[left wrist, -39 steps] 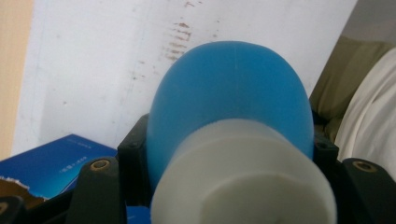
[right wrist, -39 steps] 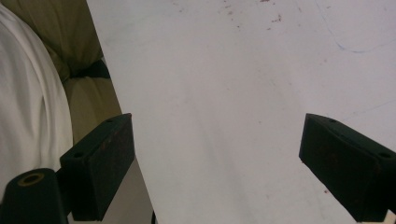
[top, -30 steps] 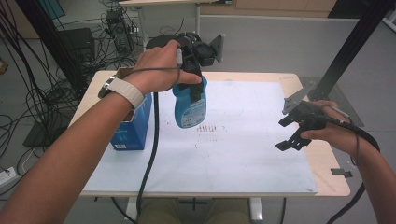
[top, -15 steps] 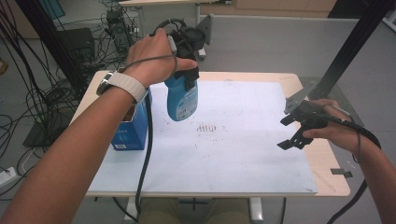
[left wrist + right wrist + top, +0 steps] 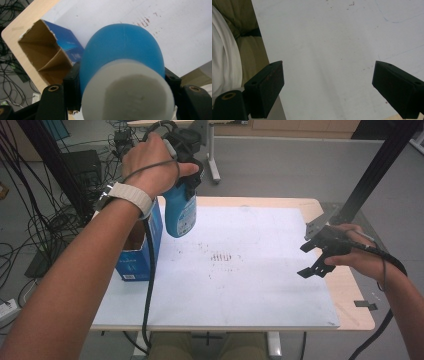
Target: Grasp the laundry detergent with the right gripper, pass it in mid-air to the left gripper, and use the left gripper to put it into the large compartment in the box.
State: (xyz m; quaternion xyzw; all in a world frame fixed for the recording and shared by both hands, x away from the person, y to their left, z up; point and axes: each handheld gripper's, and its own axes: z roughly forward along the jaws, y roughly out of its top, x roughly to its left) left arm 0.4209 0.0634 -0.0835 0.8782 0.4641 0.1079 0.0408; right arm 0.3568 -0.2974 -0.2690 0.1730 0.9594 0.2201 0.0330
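Note:
My left gripper (image 5: 189,176) is shut on a blue bottle (image 5: 180,215) with a white cap, held in the air above the table's far left, bottom end down. In the left gripper view the white cap (image 5: 127,95) faces the camera and the blue body (image 5: 122,47) sits between my left gripper's (image 5: 122,87) black jaws. Just left of the bottle and below it stands an open blue cardboard box (image 5: 134,256), its brown inside (image 5: 42,57) showing. My right gripper (image 5: 313,259) hovers open over the sheet's right edge, nothing between its jaws (image 5: 332,85).
A white sheet (image 5: 240,285) with small dark red marks (image 5: 222,256) covers most of the wooden table (image 5: 350,315). Black cables (image 5: 45,220) and a dark post (image 5: 372,170) stand beyond the table's edges. A piece of black tape (image 5: 363,305) lies at the near right corner.
My left hand has lifted the blue bottle higher and carried it leftward, closer to the open box. The right gripper has stayed where it was.

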